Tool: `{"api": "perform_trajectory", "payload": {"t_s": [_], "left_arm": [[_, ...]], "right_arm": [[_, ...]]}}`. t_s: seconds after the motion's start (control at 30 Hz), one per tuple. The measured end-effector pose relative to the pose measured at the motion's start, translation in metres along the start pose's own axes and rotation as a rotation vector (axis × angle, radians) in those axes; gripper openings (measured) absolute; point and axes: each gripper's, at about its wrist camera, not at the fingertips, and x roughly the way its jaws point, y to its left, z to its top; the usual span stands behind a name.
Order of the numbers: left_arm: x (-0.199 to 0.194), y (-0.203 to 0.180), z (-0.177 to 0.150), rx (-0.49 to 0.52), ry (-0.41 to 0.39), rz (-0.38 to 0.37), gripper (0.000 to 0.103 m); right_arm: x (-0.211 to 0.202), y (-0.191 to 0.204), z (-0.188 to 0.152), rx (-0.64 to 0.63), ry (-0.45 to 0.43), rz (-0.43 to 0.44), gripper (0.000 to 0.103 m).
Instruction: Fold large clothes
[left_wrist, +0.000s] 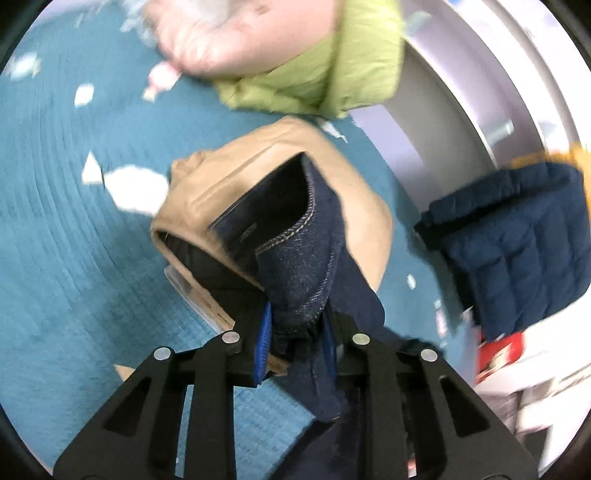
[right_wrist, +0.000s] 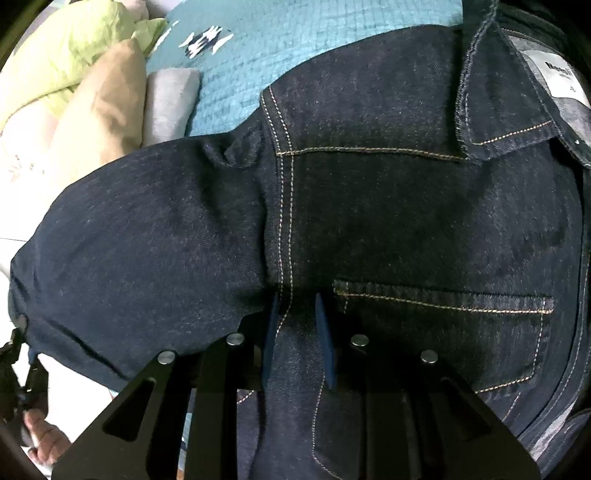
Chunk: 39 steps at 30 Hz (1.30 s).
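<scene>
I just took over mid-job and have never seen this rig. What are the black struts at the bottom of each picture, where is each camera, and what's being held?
There is no robot arm here: a person holds a two-finger gripper in each hand, and each gripper carries a fisheye camera that looks forward along its fingers. The black struts are the gripper's own frame.

The left wrist view shows the left gripper with its blue pads closed on a bunch of the dark denim jacket. Beyond it on the teal quilt lie a tan garment and a green one.

The right wrist view shows the right gripper pinching a stitched seam of the same jacket, spread on the quilt, beside its chest pocket.
</scene>
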Motion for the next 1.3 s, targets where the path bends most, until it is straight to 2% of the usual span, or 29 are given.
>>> {"api": "perform_trajectory", "payload": {"t_s": [0.13,0.2,0.3,0.4,0.57,0.73,0.83,0.97,1.07,1.13,1.2,1.23,1.27,1.3], "left_arm": [[-0.024,-0.053,-0.013,0.153,-0.062,0.032,0.023],[-0.034,-0.088,-0.021,0.237,-0.09,0.088,0.023],[-0.046,-0.132,-0.036,0.328,-0.086,0.034,0.023],[-0.05,-0.184,-0.058,0.439,-0.095,0.023,0.023],[-0.032,-0.259,-0.107,0.596,-0.053,-0.041,0.023],[0.016,-0.32,-0.171,0.746,0.038,-0.079,0.023],[0.067,-0.345,-0.223,0.834,0.145,-0.056,0.023],[0.125,-0.355,-0.288,0.933,0.238,-0.021,0.023],[0.171,-0.346,-0.337,0.981,0.322,0.036,0.023],[0.188,-0.337,-0.358,1.011,0.352,0.045,0.024],[0.195,-0.336,-0.38,1.058,0.358,0.072,0.031],[0.196,-0.334,-0.384,1.076,0.371,0.08,0.051],[0.193,-0.333,-0.385,1.08,0.396,0.052,0.069],[0.187,-0.333,-0.382,1.068,0.406,0.008,0.07]], "right_arm": [[-0.014,-0.004,-0.004,0.018,-0.006,0.022,0.016],[-0.025,-0.009,-0.005,0.009,-0.02,0.042,0.016],[-0.048,-0.022,-0.015,0.015,-0.064,0.052,0.016],[-0.088,-0.043,-0.027,0.031,-0.127,0.075,0.016],[-0.155,-0.09,-0.066,0.114,-0.276,0.067,0.016],[-0.203,-0.157,-0.12,0.223,-0.394,0.005,0.016],[-0.22,-0.199,-0.156,0.318,-0.441,-0.034,0.016],[-0.233,-0.251,-0.194,0.463,-0.476,-0.059,0.016],[-0.233,-0.278,-0.214,0.547,-0.463,-0.06,0.016],[-0.233,-0.29,-0.22,0.562,-0.456,-0.064,0.016],[-0.233,-0.292,-0.223,0.571,-0.457,-0.077,0.019],[-0.235,-0.295,-0.226,0.571,-0.455,-0.082,0.019],[-0.235,-0.293,-0.225,0.569,-0.451,-0.084,0.021],[-0.235,-0.291,-0.222,0.564,-0.45,-0.08,0.027]]}}
